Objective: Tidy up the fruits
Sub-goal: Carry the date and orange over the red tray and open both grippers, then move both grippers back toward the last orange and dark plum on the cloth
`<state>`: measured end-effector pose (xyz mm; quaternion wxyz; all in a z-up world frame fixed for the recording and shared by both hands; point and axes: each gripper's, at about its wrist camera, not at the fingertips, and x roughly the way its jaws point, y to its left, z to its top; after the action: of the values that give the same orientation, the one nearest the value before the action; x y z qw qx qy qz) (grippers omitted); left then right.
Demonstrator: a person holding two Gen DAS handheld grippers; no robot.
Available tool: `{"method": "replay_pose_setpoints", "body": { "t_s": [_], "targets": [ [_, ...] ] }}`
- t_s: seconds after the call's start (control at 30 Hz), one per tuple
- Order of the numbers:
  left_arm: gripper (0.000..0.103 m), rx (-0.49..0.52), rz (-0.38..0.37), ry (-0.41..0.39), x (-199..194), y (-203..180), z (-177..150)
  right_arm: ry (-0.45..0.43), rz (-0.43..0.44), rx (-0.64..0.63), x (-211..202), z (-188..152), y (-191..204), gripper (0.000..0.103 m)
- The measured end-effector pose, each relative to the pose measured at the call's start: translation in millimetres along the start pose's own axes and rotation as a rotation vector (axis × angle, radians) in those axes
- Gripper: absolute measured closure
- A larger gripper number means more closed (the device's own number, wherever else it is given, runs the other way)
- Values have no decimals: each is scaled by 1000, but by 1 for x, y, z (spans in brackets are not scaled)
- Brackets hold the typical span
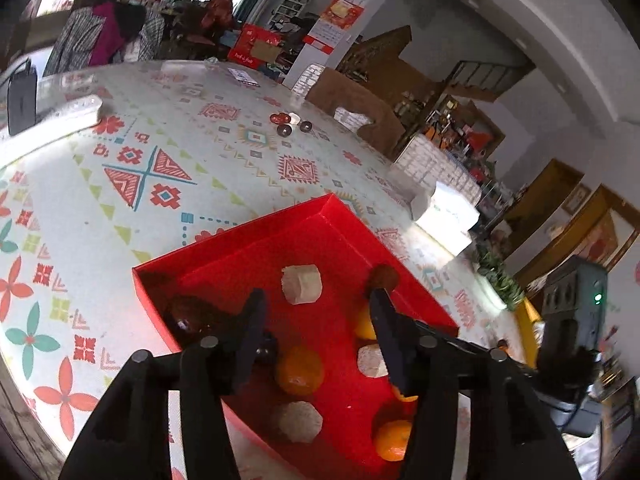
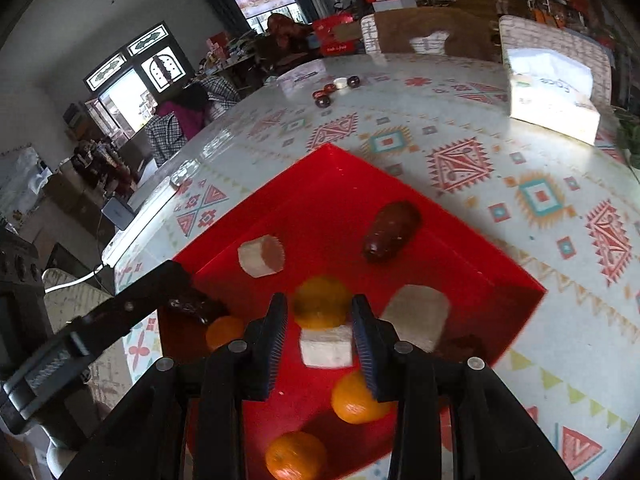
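Pale chunk between right gripper fingers, untouched

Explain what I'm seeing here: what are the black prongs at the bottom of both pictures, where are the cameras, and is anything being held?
There is no robot arm: a person holds a two-finger hand tool in each hand, with a wide-angle camera on each looking forward along its jaws. One picture comes from the left gripper, the other from the right gripper; the black prongs are their own fingers.

Both hang over a red box on a patterned table. In the box lie small oranges, pale cut chunks and dark reddish fruits. The left tool also shows at the left of the right-hand picture.

Neither holds anything. Both sets of jaws stand apart; one white chunk shows between the right ones, untouched.
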<state>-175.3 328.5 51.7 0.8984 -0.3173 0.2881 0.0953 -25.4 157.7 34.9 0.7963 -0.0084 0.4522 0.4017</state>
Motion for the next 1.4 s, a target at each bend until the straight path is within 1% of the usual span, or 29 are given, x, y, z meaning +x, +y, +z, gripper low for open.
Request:
{"method": "replay_pose_setpoints", "body": {
  "t_s": [0.1, 0.17, 0.23, 0.3, 0.4, 0.63, 0.77, 0.87, 0.93, 1.03, 1.2, 1.33, 1.4],
  "targets": [
    [48, -5, 3, -10, -6, -1, 2, -12, -5, -5, -5, 2, 2, 64],
    [47, -3, 1, -21, -12, -4, 1, -36, -7, 4, -15, 3, 1, 64],
    [44, 1, -2, -32, -18, -9, 1, -53, -9, 16, -24, 3, -4, 64],
    [41, 10, -8, -40, -23, -14, 0, -75, -23, 32, -38, 0, -12, 64],
    [41, 26, -16, -44, -28, -23, -2, -107, -52, 57, -61, -7, -31, 64],
    [40, 79, -47, -37, -32, -59, -13, -190, -156, 175, -133, -33, -108, 63],
    [34, 122, -80, -25, -29, -86, -24, -244, -246, 279, -183, -54, -167, 63],
    [34, 165, -105, 5, -20, -110, -34, -282, -299, 374, -217, -73, -211, 63],
    [34, 197, -117, 29, -12, -125, -42, -293, -323, 411, -230, -81, -229, 63],
    [34, 252, -131, 63, -2, -147, -54, -291, -349, 434, -236, -89, -247, 63],
    [34, 338, -125, 89, 7, -172, -71, -275, -332, 462, -227, -95, -263, 63],
    [34, 407, -76, 80, 11, -187, -81, -261, -314, 460, -216, -98, -264, 63],
    [34, 461, -11, 41, 10, -196, -87, -253, -316, 451, -210, -101, -260, 63]
  ]
}}
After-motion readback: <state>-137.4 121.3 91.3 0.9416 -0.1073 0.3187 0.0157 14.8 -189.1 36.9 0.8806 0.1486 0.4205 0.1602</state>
